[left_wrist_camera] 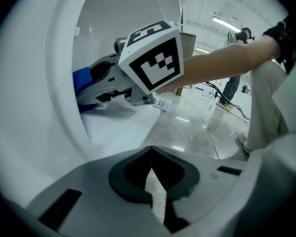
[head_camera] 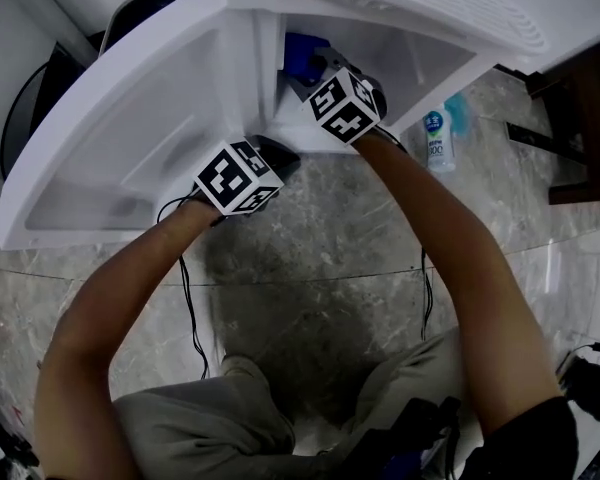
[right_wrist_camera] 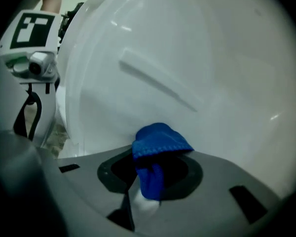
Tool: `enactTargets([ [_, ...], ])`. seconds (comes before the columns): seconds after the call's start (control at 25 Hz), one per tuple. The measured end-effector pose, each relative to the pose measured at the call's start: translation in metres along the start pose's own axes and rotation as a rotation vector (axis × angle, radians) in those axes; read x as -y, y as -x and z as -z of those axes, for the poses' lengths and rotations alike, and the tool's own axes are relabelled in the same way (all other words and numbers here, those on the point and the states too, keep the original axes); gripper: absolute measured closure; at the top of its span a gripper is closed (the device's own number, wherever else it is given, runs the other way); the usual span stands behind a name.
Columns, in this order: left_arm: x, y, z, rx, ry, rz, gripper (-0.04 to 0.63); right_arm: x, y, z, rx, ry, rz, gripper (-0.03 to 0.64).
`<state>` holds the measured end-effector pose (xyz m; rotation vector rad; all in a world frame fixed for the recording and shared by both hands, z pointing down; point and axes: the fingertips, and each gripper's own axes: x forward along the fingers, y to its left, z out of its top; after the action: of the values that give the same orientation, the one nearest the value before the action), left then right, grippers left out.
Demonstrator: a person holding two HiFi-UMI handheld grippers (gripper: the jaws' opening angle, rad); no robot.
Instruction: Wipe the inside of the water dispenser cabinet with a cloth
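We see the water dispenser cabinet standing on the grey marbled floor. Its white door is swung wide to the left of the opening.

The right gripper reaches into the cabinet mouth, close to the hinge-side edge. In the right gripper view its jaws are clamped on a bunched blue cloth. The wad keeps them partly apart, and a fold of it bulges out past the tips of the right gripper. The cloth sits low against the smooth white inner wall, though we cannot tell whether it actually presses on it. In the head view the cloth shows as a blue patch just inside the opening.

The left gripper is lower, at the foot of the opening where the door meets the cabinet body. In the left gripper view its jaws are drawn fully together on nothing, with only floor visible beyond the tips of the left gripper. That view also looks across at the right gripper and the cloth inside the white shell.

A small white bottle with a blue label lies on the floor to the right of the cabinet, well apart from both grippers.
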<state>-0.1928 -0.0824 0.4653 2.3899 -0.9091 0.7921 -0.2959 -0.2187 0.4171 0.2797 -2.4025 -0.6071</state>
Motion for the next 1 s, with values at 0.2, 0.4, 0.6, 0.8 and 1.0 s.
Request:
enactTargets([
  [0.2,0.001,-0.001,0.000,0.006,0.013,0.012,0.591,-0.004,-0.032,0.024,-0.144,0.092,-0.053,0.526],
  [0.4,0.001,0.001,0.012,-0.009,0.027,0.015,0.591,0.009,-0.044,0.023,-0.151,-0.006,-0.037,0.526],
  [0.6,0.003,-0.002,0.015,-0.013,0.025,0.020,0.591,-0.015,-0.028,0.020,-0.139,0.061,-0.148,0.526],
  [0.8,0.004,-0.006,0.007,-0.002,0.019,0.028,0.591,-0.039,-0.009,0.022,-0.121,0.228,-0.288,0.526],
  [1.0,0.006,-0.009,0.002,0.002,0.016,0.031,0.591,-0.008,-0.034,0.027,-0.200,0.245,-0.187,0.528],
])
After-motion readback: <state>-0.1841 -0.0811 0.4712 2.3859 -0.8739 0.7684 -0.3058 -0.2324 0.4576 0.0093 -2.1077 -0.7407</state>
